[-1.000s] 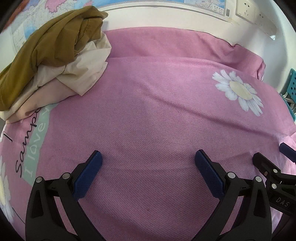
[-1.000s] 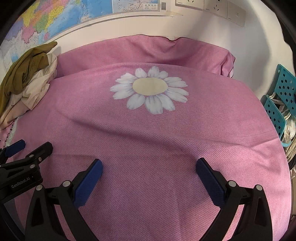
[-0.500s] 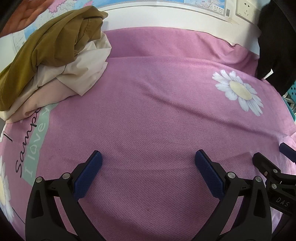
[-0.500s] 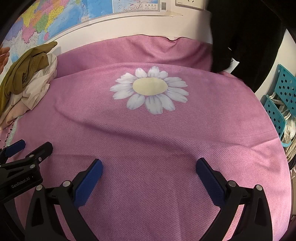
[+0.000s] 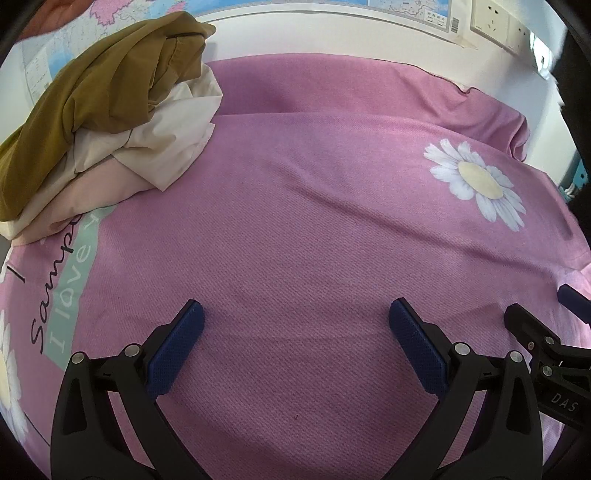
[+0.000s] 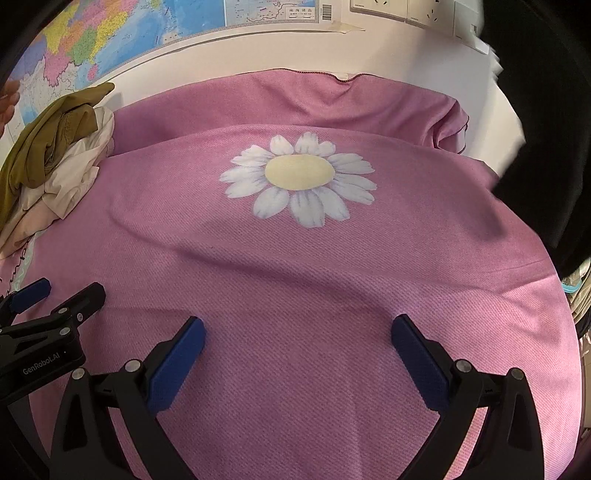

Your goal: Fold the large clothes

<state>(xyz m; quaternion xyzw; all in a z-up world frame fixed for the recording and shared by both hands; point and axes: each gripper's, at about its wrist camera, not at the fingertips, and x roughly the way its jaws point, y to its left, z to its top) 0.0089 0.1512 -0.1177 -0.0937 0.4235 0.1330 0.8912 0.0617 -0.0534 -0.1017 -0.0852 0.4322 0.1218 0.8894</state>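
A heap of clothes lies at the far left of the pink bedspread [image 5: 295, 206]: an olive-brown garment [image 5: 103, 88] on top of cream and pale pink ones [image 5: 155, 147]. The same heap of clothes [image 6: 55, 162] appears in the right wrist view. A large black garment [image 6: 546, 129] hangs in the air at the far right, its top out of frame; the black garment [image 5: 580, 110] also fills the right edge of the left wrist view. My left gripper [image 5: 295, 325] and right gripper [image 6: 295, 339] hover side by side low over the near bedspread, both open and holding nothing.
The bedspread carries a white daisy print [image 6: 299, 181] and a green lettered band [image 5: 74, 280]. A wall with a map [image 6: 147, 33] and sockets [image 6: 399, 11] stands behind the bed. A hand [image 6: 7, 107] shows at the far left edge. A teal basket [image 5: 576, 177] sits right.
The black garment came in from the upper right and now hangs lower and nearer over the bed's right side. Both grippers stayed still and open.
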